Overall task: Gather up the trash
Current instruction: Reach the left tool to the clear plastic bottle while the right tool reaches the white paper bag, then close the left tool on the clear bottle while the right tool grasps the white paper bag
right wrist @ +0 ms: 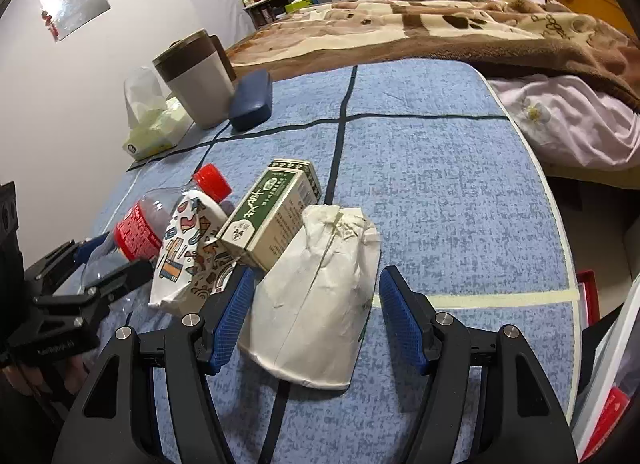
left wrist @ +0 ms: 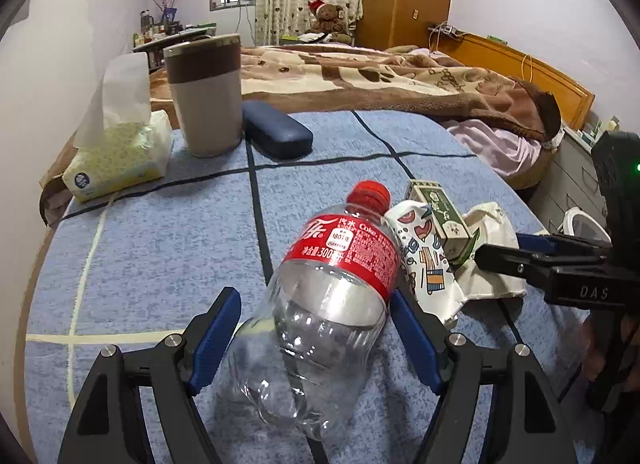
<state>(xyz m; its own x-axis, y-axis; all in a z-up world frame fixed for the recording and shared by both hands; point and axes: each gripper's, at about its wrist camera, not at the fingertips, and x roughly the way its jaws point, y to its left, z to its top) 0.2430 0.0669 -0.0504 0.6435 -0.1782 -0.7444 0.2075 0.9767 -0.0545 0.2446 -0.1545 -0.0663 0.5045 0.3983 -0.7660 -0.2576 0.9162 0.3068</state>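
A clear plastic cola bottle (left wrist: 340,248) with a red label and red cap lies on its side on the blue tablecloth (left wrist: 160,248). It lies between the blue pads of my left gripper (left wrist: 314,298), which is open; a gap shows at the left pad. Beside the bottle lie a patterned wrapper (left wrist: 420,256), a green-and-white carton (right wrist: 272,216) and a crushed white paper cup (right wrist: 316,304). My right gripper (right wrist: 319,275) stands open around the cup, with a clear gap at its right pad. The right gripper (left wrist: 496,246) also shows in the left wrist view.
At the back left of the table stand a tissue pack (left wrist: 120,160), a beige tumbler (left wrist: 206,96) and a navy glasses case (left wrist: 276,128). A bed with a brown blanket (left wrist: 400,76) lies behind. A red box (right wrist: 588,292) sits past the table's right edge.
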